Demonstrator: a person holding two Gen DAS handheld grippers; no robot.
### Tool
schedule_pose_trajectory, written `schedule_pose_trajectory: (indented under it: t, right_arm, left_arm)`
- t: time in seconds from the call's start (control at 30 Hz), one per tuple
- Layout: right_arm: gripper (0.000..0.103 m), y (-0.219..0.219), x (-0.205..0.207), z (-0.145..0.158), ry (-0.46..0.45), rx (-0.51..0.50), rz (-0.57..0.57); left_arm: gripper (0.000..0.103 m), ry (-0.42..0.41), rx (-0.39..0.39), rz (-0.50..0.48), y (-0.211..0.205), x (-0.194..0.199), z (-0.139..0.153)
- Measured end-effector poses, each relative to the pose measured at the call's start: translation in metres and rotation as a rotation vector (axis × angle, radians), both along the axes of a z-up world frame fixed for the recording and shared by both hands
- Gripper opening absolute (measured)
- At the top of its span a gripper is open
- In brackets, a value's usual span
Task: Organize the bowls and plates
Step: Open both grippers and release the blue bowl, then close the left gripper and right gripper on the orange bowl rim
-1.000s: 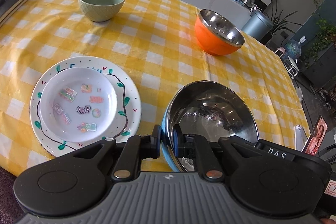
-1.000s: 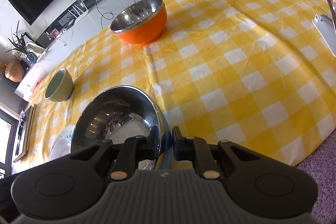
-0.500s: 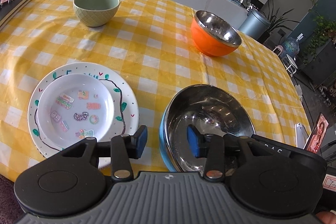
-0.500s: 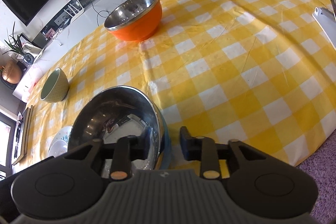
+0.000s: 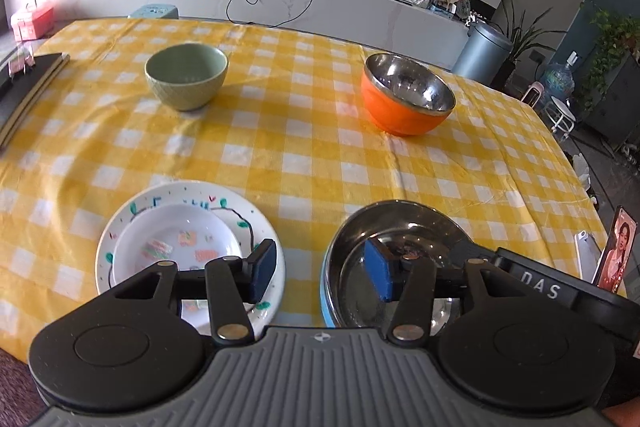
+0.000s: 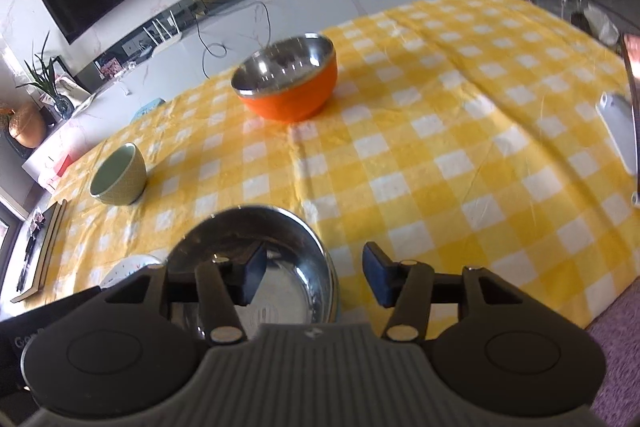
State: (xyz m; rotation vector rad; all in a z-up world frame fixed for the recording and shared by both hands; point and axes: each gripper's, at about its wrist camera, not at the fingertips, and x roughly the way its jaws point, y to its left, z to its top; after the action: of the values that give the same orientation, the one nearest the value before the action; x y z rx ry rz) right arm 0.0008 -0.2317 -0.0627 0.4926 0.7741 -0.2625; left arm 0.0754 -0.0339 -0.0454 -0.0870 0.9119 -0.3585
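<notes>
Blue steel bowl (image 5: 400, 227): on the bench (image 5: 304, 155), near edge; landmark. Left claw (image 5: 322, 273) and right claw (image 6: 314, 275): jaws just opened, released, each straddling the bowl's rim without touching. Stacked plates (image 5: 124, 227): just left of it. Orange bowl (image 5: 406, 99): beyond it. Green bowl (image 5: 186, 75): beyond, far left.
</notes>
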Motion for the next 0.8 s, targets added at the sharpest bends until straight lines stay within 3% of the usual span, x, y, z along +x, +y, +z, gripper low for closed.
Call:
schedule_pose_trajectory:
  t: [0.1, 0.4, 0.8]
  right_arm:
    - [0.064, -0.003, 0.002, 0.006, -0.013, -0.038, -0.007]
    - [0.067, -0.016, 0.025, 0.016, -0.014, -0.066, -0.036]
    - [0.068, -0.04, 0.078, 0.027, -0.016, -0.109, -0.055]
  left_arm:
    - [0.058, 0.018, -0.001, -0.004, 0.001, 0.009, 0.004]
    - [0.058, 0.041, -0.054, -0.028, -0.005, 0.037, 0.02]
    - [0.058, -0.019, -0.017, -0.076, -0.035, 0.088, 0.03]
